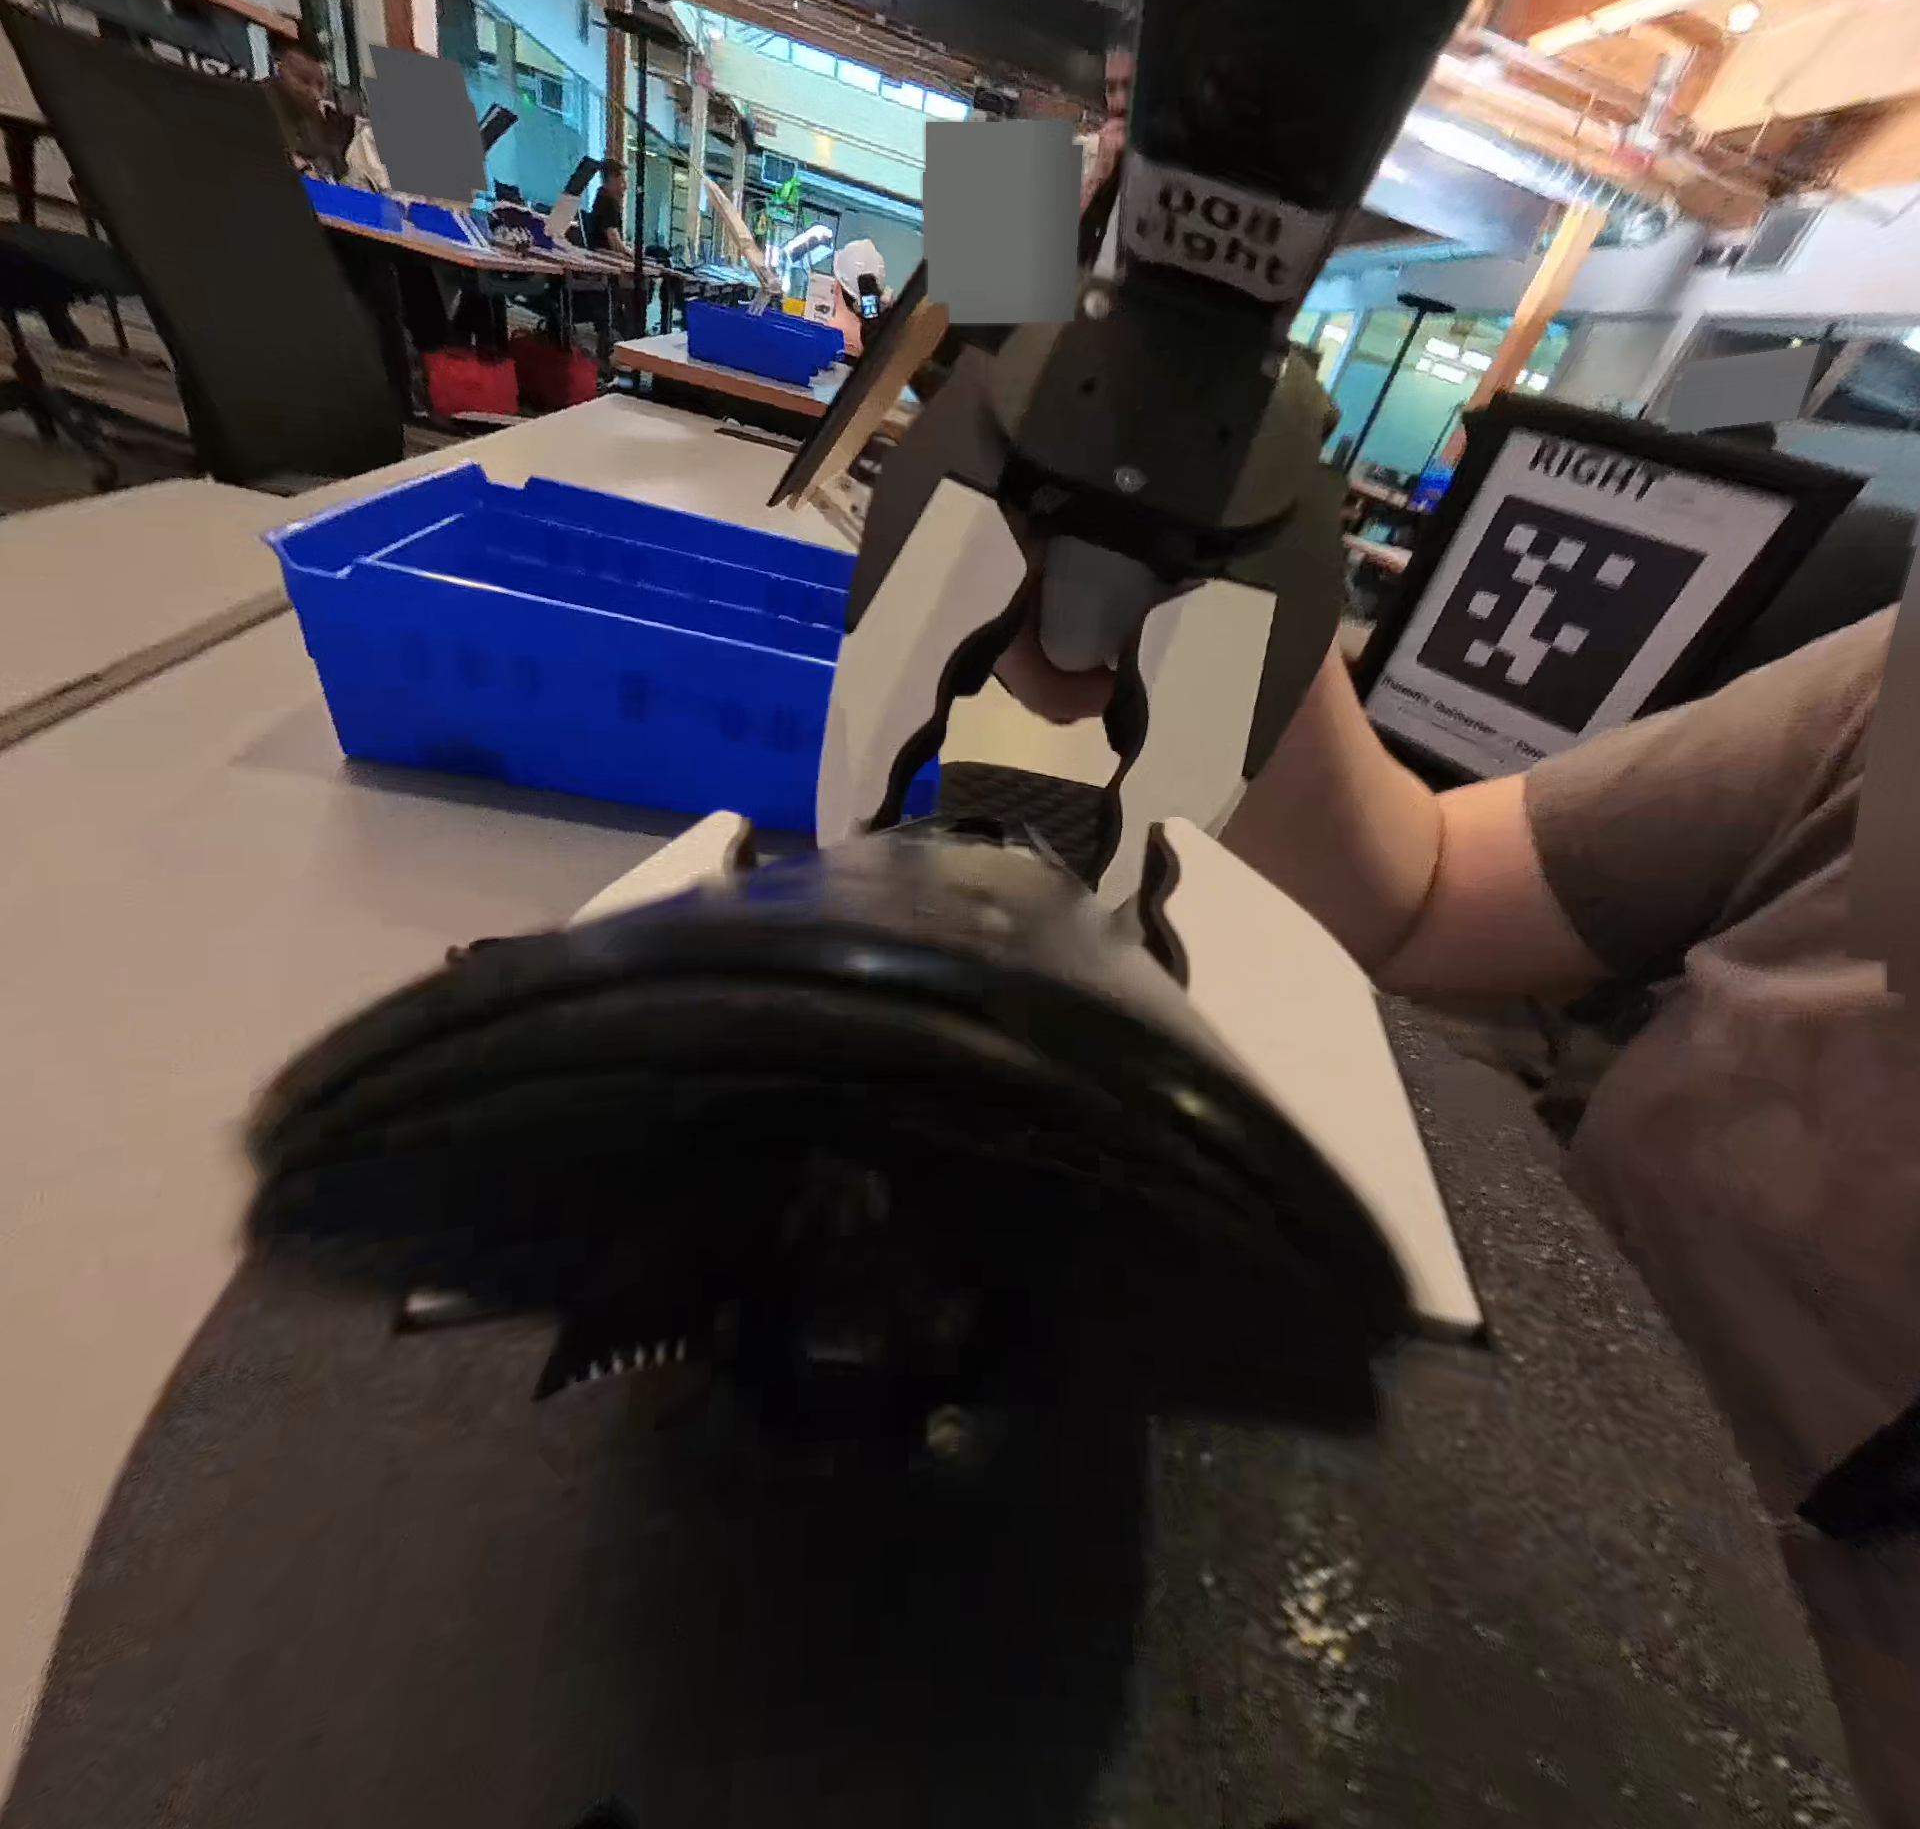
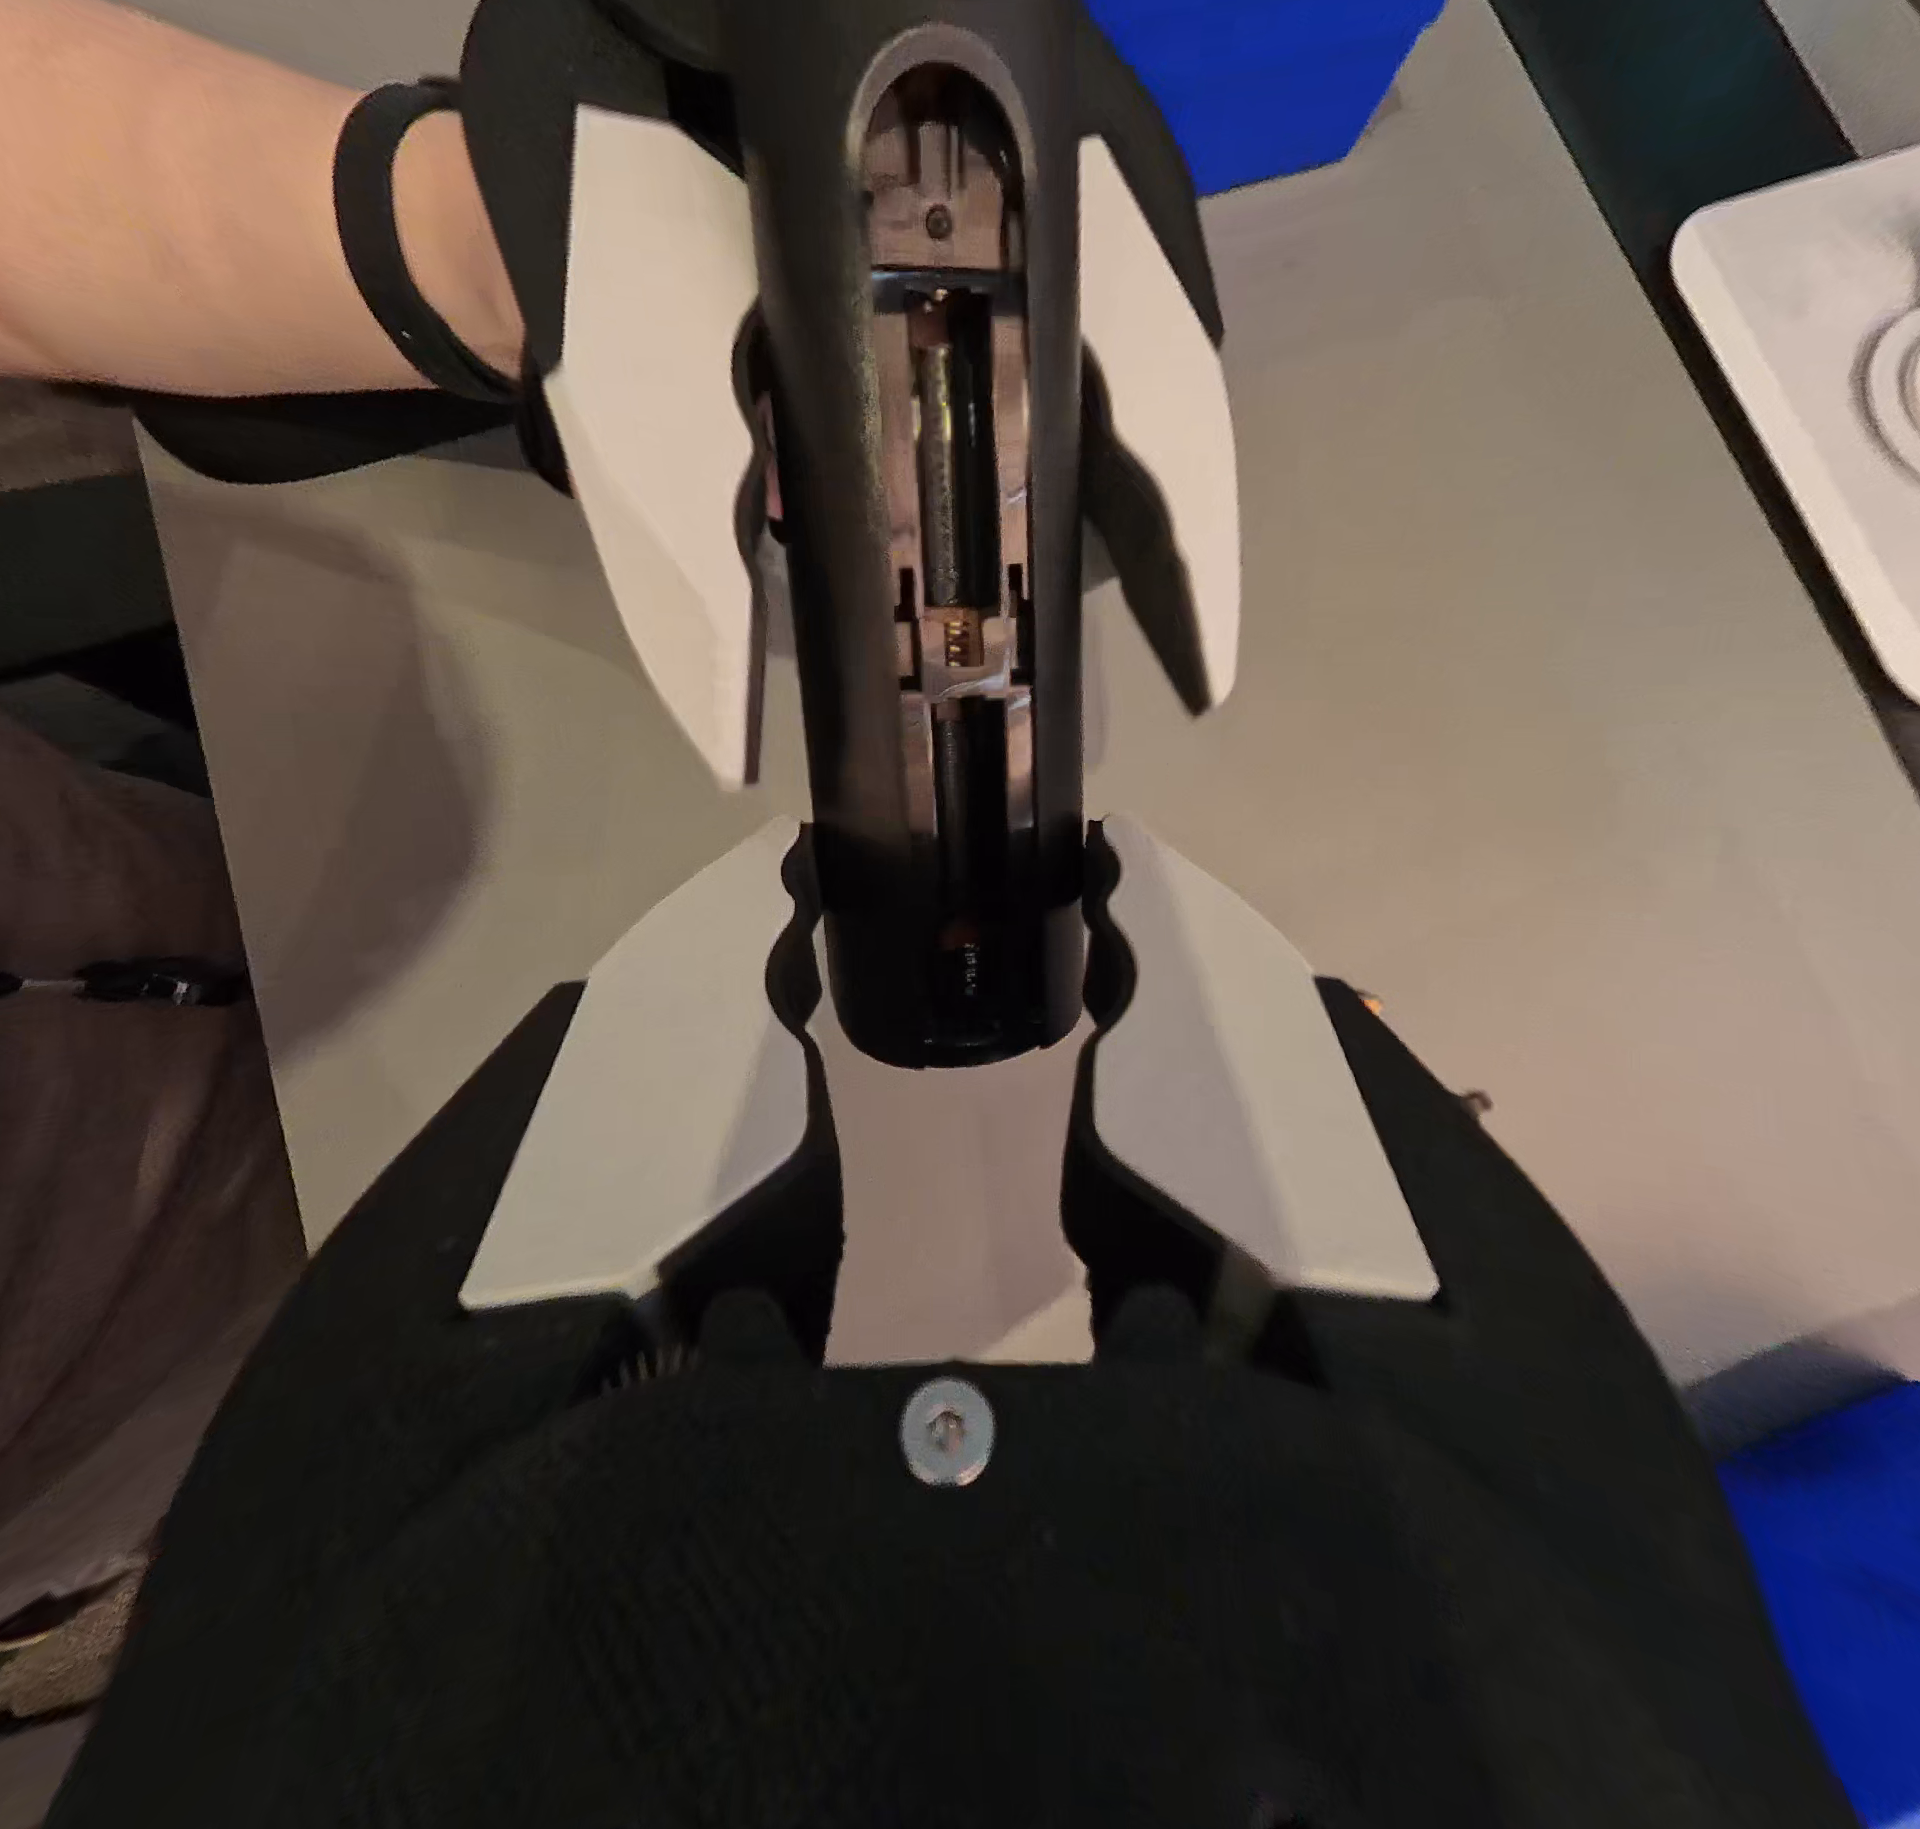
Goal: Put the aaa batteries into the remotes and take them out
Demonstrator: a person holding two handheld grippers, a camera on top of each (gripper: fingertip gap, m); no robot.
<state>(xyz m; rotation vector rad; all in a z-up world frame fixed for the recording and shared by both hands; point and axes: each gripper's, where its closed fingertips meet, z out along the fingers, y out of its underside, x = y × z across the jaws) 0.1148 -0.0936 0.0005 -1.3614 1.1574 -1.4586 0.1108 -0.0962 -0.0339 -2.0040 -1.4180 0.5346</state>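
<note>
remote (image 2: 945,553) is getting pinched from both ends here, held up over the grey table (image 2: 1455,636). right gripper (image 2: 948,932) has its jaws clamped on the near end, left gripper (image 2: 914,491) is squeezed on further up. back cover's off, so the slot's open and dark batteries (image 2: 964,470) sit inside it. blue bin (image 1: 582,636) sits on the table behind.

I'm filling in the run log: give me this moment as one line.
remote: held by both grippers, battery bay open, upward | left gripper: shut on remote | right gripper: shut on remote end | blue bin: on table
</note>
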